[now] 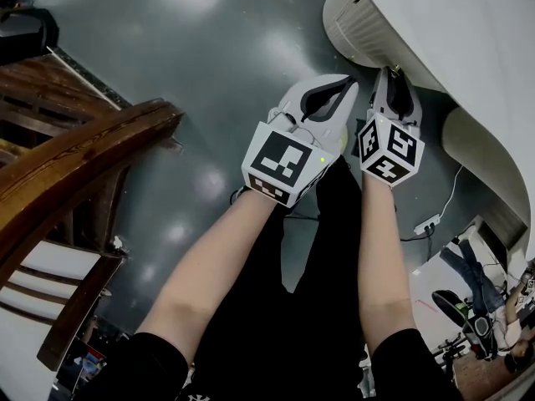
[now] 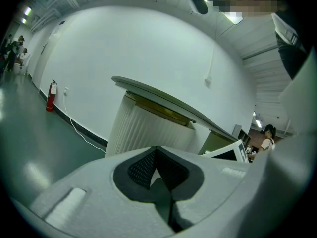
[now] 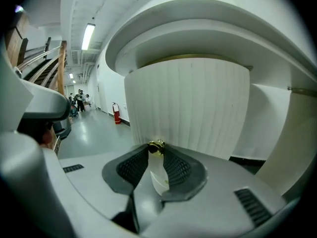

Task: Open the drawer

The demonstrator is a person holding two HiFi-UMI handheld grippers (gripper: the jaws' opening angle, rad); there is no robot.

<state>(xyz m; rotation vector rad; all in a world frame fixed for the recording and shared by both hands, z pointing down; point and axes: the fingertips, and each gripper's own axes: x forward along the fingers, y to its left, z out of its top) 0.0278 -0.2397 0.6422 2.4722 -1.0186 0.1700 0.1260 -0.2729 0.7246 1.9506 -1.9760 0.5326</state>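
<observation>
Brass knob (image 3: 156, 146) pinched in the right tongs (image 3: 156, 149); pull straight out from the fluted front (image 3: 188, 103), grip firm. Left tongs (image 2: 156, 149) clenched, empty.

Two grippers (image 1: 344, 88) (image 1: 393, 73), one brass knob (image 3: 156, 147), one ribbed cabinet (image 3: 198, 103), one fire extinguisher (image 2: 51, 94).

Same build on both: left gripper (image 1: 344, 90) and right gripper (image 1: 394, 75) have pale grey moulded shells. Black dimpled pads (image 3: 131, 166) sit in dark recesses, with slotted vents (image 3: 252, 206) on the shell. Each carries a marker cube (image 1: 282, 164) with black-and-white squares. Operator wears black short sleeves (image 1: 138, 366) and black trousers (image 1: 313, 291).
</observation>
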